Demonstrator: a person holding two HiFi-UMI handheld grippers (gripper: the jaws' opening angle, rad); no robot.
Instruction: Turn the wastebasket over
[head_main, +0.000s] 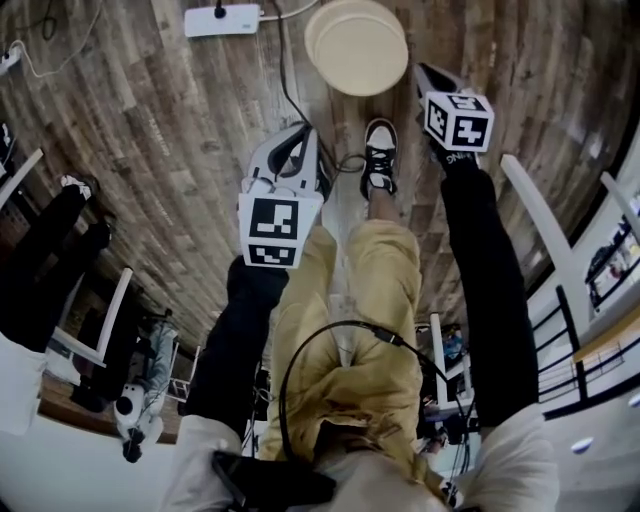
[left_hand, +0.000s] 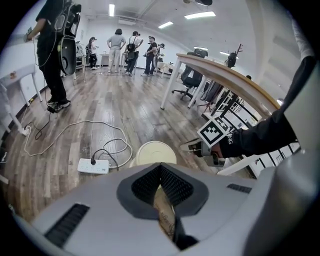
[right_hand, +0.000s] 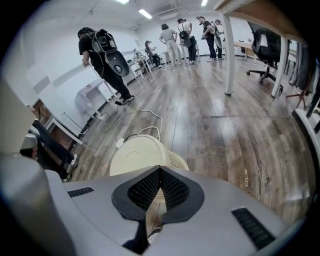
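Where the person stands, the floor (head_main: 150, 130): dark and pale wood-grain planks running across the whole room.
Tabletop (left_hand: 220, 75): long, with a pale wood edge, on white legs; it is at the right of the left gripper view, well apart from the wastebasket.
People (left_hand: 117, 42): several stand in a group at the far end of the room, too small to tell more.
Trousers (head_main: 370, 300): loose khaki cloth, filling the middle of the head view between two black sleeves.
Wastebasket (head_main: 357, 45): a cream round plastic wastebasket with perforated sides. It stands on the floor just ahead of the person's foot, with a closed flat disc facing up.
Left tool (left_hand: 161, 169): grey body with a black-and-white marker cube. Its ribbed black pads meet at the tips with nothing between them. It is held above the floor, clear of the wastebasket and to its left.
Right tool (right_hand: 160, 171): same build, pads pressed together and empty. It hangs over the near right side of the wastebasket without touching it.
Sneaker (head_main: 379, 155): black and white, laced, with its toe pointing at the wastebasket.
Power strip (head_main: 222, 20): white, flat and oblong, on the floor left of the wastebasket.
Cable (head_main: 290, 90): thin and black, lying on the planks between the power strip and the wastebasket.
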